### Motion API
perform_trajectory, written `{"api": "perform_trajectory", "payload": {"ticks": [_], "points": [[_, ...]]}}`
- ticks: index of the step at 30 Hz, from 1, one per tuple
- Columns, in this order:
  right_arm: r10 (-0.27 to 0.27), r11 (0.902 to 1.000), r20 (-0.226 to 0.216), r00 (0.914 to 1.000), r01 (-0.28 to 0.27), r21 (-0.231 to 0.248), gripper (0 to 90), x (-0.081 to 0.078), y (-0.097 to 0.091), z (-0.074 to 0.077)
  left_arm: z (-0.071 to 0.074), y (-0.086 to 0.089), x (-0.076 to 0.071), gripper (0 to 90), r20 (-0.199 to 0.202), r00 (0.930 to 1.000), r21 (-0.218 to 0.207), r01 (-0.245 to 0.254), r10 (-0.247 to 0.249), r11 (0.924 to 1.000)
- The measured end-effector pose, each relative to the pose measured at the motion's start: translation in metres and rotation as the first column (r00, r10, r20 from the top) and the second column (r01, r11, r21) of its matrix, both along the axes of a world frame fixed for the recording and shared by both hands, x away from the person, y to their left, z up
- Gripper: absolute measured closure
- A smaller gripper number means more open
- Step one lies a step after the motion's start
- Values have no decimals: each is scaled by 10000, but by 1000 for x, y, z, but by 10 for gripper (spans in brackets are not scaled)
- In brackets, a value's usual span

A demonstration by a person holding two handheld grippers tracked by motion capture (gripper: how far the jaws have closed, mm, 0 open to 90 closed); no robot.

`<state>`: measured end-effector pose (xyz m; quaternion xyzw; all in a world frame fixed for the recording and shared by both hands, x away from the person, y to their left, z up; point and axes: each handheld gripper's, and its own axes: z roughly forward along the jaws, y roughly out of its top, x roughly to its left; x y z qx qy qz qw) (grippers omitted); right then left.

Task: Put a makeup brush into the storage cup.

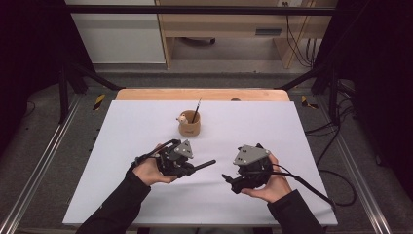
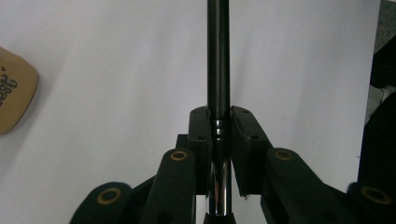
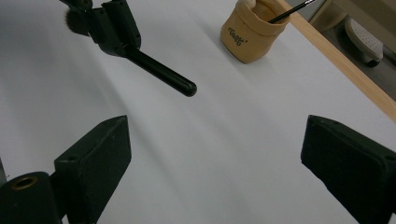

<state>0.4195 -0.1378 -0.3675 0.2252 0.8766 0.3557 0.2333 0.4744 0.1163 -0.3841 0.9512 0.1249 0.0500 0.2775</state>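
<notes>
The left tongs point(image 2: 219, 135) are clamped on a black brush handle point(image 2: 218, 56), the two pads pressing its ringed metal collar from either side while the shaft runs straight up the middle of the left gripper view. In the high view the left tongs point(image 1: 192, 168) sit left of centre in the lower half of the frame, and the brush handle point(image 1: 204, 164) sticks out level toward the right, just above the white counter point(image 1: 122, 146). The right tongs point(image 1: 229, 179) lie right of centre in that view, pointing left toward the handle's tip but well apart from it. In the right gripper view the right tongs point(image 3: 215, 163) stand wide apart with nothing but bare counter between them, and the handle point(image 3: 161, 72) shows in the upper left of the frame. Farther back, near the middle of the counter, stands a tan fabric pot point(image 1: 189, 126) with a thin brush point(image 1: 197, 108) leaning out of it.
</notes>
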Motion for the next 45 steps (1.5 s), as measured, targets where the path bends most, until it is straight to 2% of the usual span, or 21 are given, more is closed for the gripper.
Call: {"api": "perform_trajectory", "payload": {"ticks": [23, 39, 45], "points": [[690, 9939, 92, 9976, -680, -871, 153, -4, 15, 2, 7, -11, -3, 785, -66, 9993, -49, 376, -376, 9993], [1201, 9825, 233, 9925, -1155, -1460, 208, -4, 23, 4, 11, -18, -3, 785, -224, 9983, -43, 534, -534, 9986], [1421, 9737, 194, 9897, -1362, -1828, 239, -4, 25, 3, 12, -21, -3, 785, -281, 9978, -10, 606, -606, 9982]]}}
